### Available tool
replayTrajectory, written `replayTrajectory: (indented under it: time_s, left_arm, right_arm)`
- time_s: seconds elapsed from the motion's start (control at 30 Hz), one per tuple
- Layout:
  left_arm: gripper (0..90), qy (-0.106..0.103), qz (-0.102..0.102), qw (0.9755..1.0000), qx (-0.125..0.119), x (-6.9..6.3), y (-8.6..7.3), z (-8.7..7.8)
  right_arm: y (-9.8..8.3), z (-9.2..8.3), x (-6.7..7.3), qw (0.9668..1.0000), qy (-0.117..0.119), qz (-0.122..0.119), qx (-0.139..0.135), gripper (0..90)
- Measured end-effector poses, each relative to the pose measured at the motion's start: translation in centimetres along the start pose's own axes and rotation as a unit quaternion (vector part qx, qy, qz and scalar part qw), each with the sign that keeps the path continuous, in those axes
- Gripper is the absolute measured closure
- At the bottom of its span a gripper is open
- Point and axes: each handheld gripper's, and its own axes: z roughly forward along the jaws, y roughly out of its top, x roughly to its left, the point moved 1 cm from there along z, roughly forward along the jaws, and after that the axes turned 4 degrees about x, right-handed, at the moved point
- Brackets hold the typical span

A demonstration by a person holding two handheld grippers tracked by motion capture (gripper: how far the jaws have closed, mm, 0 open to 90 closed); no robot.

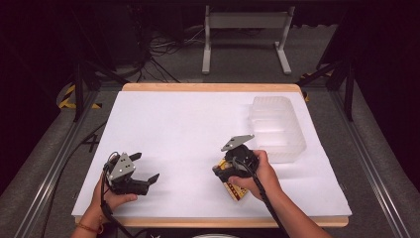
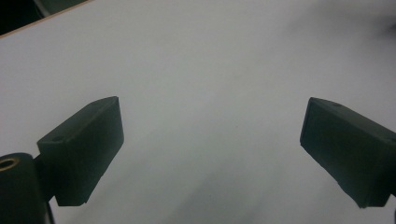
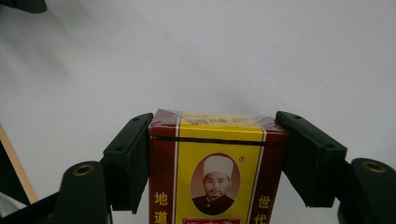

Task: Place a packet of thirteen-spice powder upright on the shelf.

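A red and yellow printed carton [image 3: 217, 163] sits between the two black jaws of my right gripper [image 3: 215, 120], and both pads press on its sides. In the high view that gripper [image 1: 225, 174] is at the front right of the table, with the carton [image 1: 236, 192] showing under the hand, just above the white sheet. My left gripper [image 1: 146, 166] rests at the front left, and its jaws stand wide apart. The left gripper [image 2: 212, 135] has only bare white sheet between its fingers.
A clear plastic bin [image 1: 277, 130] stands at the back right of the table, beyond the right hand. The white sheet [image 1: 183, 129] covers the wooden tabletop. Metal frame rails run along both sides of the table.
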Motion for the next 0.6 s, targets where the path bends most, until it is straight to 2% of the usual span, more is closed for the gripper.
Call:
replayTrajectory:
  time_s: [0.33,0.43,0.47,0.6]
  left_arm:
    - [6.7,0.000,0.000,1.0000,0.001,0.0,0.0,0.0]
    - [6.7,0.000,0.000,1.0000,0.002,0.0,0.0,0.0]
    - [6.7,0.000,0.000,1.0000,0.002,0.0,0.0,0.0]
    - [6.7,0.001,-0.003,1.0000,0.000,0.0,0.0,0.0]
  right_arm:
    - [-0.5,-1.8,-0.3,0.9990,-0.011,-0.003,-0.044,32.3]
    - [-0.6,-2.4,-0.2,0.9980,-0.018,-0.007,-0.060,32.4]
    - [-0.6,-2.7,-0.3,0.9970,-0.024,-0.012,-0.073,32.4]
    - [-0.7,-3.1,-0.5,0.9954,-0.033,-0.005,-0.090,32.4]
